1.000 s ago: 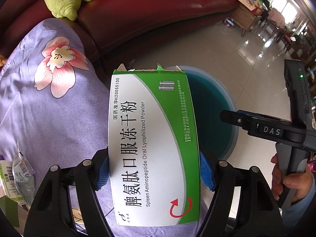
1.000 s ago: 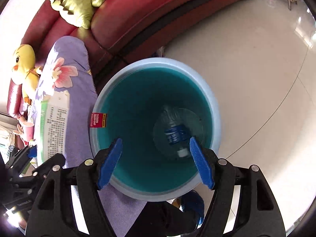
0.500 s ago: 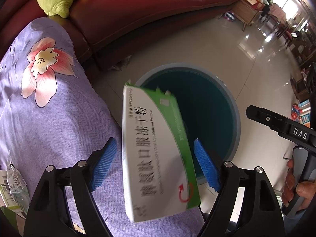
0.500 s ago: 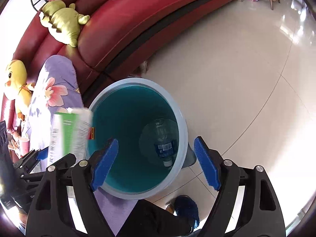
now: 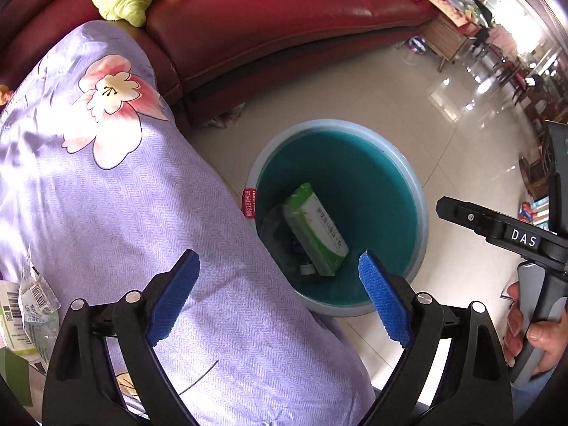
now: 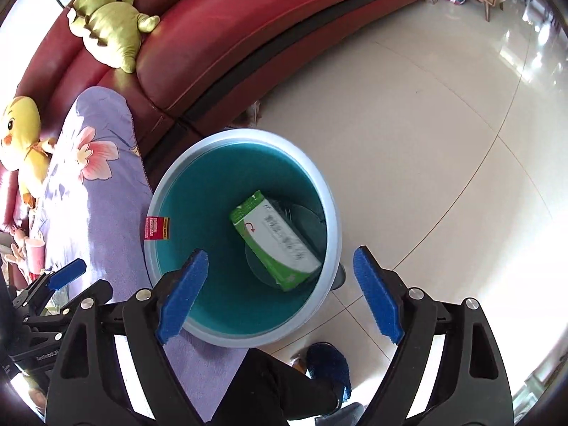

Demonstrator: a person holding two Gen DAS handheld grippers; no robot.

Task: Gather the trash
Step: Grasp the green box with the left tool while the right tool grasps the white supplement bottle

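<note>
At the bottom of the left wrist view our left gripper stands spread wide with nothing between its blue pads; its jaws have just been opening, and we judge that was to let the carton fall. It points steeply down over the edge of the purple floral cloth, beside the bin. Our right gripper, low in its own view, is likewise released and empty, its jaws also just opened further, hanging over the near rim of the bin. We judge both are held above the opening so that anything let go drops straight in.

Further in, mid-frame, the blue bin stands on the tiled floor against the cloth. The green and white medicine box now lies tilted at its bottom, on top of a clear bottle that is mostly hidden. A second ago that box was clamped upright between our left pads; half a second ago it was tipping free.

At the lower left edge, crumpled wrappers remain on the cloth, likely next. Beyond, along the top, runs the red sofa.
</note>
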